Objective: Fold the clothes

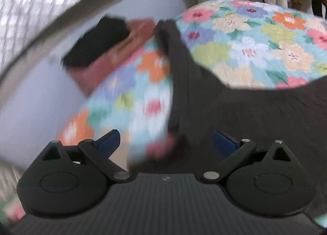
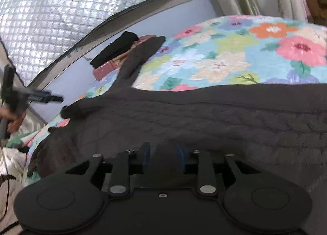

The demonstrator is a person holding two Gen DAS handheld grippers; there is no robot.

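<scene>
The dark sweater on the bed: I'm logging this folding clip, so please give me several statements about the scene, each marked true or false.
1. The dark sweater lies on a floral bedspread. True.
2. The left gripper is clamped shut on the sweater. False: its jaws stand wide apart, gripping nothing.
3. A black garment sits on a pink folded item at the bed's far edge. True.
4. The sweater's sleeve is folded across the body. False: it stretches out toward the far pile.
5. The right gripper is over bare bedspread. False: it is over the sweater, jaws apart.
</scene>
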